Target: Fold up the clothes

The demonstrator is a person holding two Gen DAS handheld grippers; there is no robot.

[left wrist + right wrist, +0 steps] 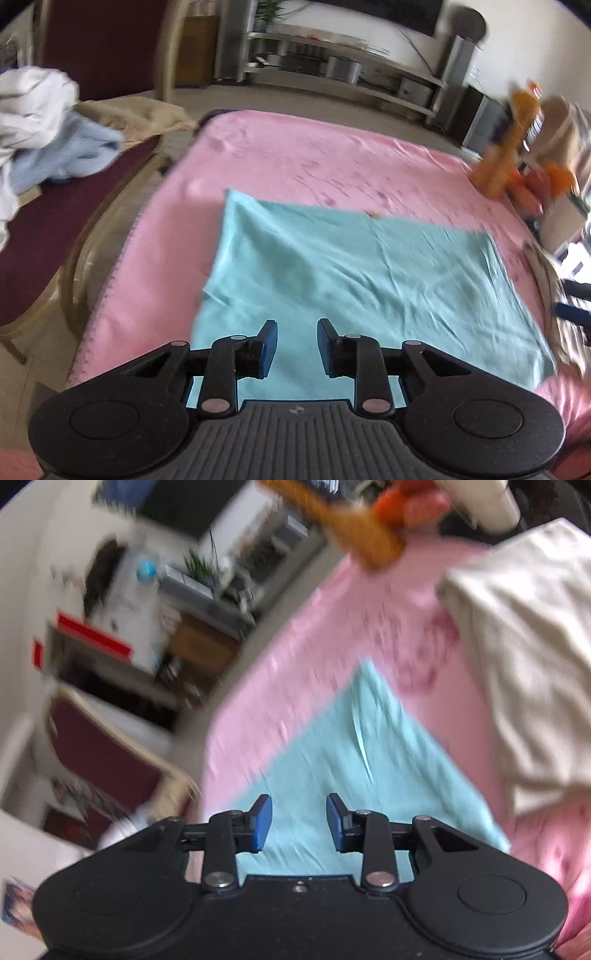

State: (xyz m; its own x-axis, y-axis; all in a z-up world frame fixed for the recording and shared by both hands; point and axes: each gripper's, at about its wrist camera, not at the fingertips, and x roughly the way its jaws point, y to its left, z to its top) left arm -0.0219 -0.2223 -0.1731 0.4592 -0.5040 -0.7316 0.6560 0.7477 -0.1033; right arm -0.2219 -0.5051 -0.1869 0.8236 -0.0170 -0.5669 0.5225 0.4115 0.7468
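- The left gripper (297, 343), black with blue pads, has its jaws a narrow gap apart with nothing between them; it hangs over the near edge of the flat turquoise cloth (354, 280)
- The right gripper (299, 821) is the same: a narrow gap, empty, above the turquoise cloth (332, 760), which shows a raised crease near its far corner
- Both tongs free and the cloth lying as a neat rectangle suggest, as a judgement, that a fold has been laid down and the hands are clear of it, perhaps before the next fold or the next garment
- The cloth lies spread on a pink sheet (295, 155) covering the work surface, well inside its edges
- A heap of white and pale-blue clothes (40, 122) waits on a maroon-seated wooden chair (55, 229) to the side, probably still to be folded
- An orange plush toy (506, 147) sits at the far corner; a beige fabric (517, 646) lies beside the cloth; grey shelving (332, 59) lines the far wall
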